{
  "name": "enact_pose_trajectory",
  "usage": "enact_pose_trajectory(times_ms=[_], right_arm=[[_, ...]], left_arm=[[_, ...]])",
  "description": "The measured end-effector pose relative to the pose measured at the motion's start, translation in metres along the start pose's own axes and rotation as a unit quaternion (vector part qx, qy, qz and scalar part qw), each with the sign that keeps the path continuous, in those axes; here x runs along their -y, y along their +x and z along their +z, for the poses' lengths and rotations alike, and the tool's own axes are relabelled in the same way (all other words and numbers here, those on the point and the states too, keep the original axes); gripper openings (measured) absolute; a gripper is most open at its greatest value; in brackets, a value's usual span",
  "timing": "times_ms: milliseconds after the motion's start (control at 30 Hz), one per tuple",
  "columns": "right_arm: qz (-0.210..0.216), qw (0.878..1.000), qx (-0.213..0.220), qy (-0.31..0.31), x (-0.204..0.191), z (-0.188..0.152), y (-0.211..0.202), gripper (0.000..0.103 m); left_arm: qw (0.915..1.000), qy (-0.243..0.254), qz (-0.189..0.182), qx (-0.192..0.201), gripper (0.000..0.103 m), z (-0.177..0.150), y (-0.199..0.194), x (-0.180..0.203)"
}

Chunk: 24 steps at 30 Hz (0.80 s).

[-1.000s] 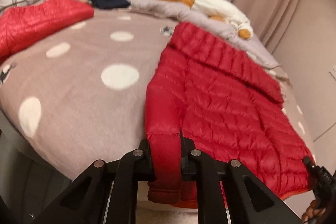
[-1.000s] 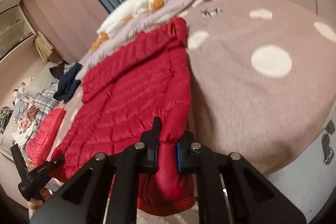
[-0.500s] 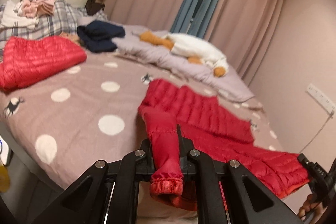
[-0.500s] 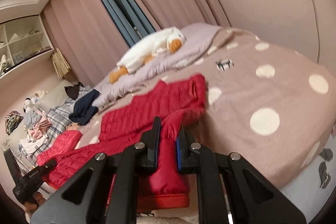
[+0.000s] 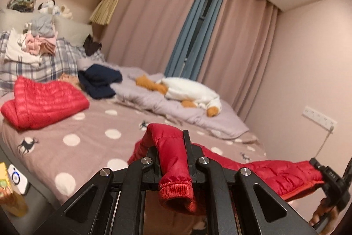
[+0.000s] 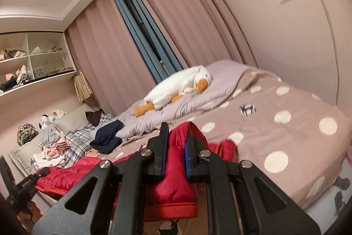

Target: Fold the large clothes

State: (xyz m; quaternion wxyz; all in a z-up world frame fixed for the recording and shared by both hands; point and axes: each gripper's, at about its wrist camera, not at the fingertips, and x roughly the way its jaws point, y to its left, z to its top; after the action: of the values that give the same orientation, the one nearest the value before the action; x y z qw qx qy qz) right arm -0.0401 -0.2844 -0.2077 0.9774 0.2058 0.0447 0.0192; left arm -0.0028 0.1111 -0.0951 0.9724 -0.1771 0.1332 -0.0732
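Note:
A red quilted puffer jacket (image 5: 270, 171) hangs between my two grippers above the near edge of the bed. My left gripper (image 5: 172, 148) is shut on one sleeve, its ribbed cuff (image 5: 176, 189) hanging toward the camera. My right gripper (image 6: 176, 142) is shut on the jacket's (image 6: 173, 180) other red sleeve, with the red hem edge below the fingers. In the left wrist view the right gripper (image 5: 330, 186) shows at the far right, at the jacket's other end. In the right wrist view the left gripper (image 6: 26, 186) shows at the far left.
The bed has a pink polka-dot blanket (image 5: 72, 147). A second red puffer jacket (image 5: 44, 102) lies folded at the far left, beside a navy garment (image 5: 99, 83). A white goose plush (image 5: 191, 91) lies on a lilac quilt. Clothes pile on plaid pillows (image 5: 33, 52).
Both grippers have risen and pulled back, lifting the jacket off the blanket. It lay spread flat one second ago; now it hangs stretched between the grippers.

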Motion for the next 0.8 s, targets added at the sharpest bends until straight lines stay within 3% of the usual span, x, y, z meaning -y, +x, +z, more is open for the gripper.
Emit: enact_pose_trajectory(times_ms=[267, 600, 800], right_arm=[[0.002, 1.0, 0.022, -0.012, -0.004, 0.015, 0.0, 0.013], [-0.026, 0.999, -0.012, -0.018, 0.004, 0.012, 0.043, 0.014], [-0.041, 0.999, -0.031, -0.017, 0.014, 0.01, 0.079, 0.014]], left_arm=[[0.9996, 0.014, -0.012, 0.02, 0.01, 0.007, 0.003, 0.0], [0.9997, 0.013, 0.014, -0.012, 0.01, 0.007, 0.056, -0.002], [0.9993, 0.011, 0.011, -0.034, 0.01, 0.007, 0.098, -0.002]])
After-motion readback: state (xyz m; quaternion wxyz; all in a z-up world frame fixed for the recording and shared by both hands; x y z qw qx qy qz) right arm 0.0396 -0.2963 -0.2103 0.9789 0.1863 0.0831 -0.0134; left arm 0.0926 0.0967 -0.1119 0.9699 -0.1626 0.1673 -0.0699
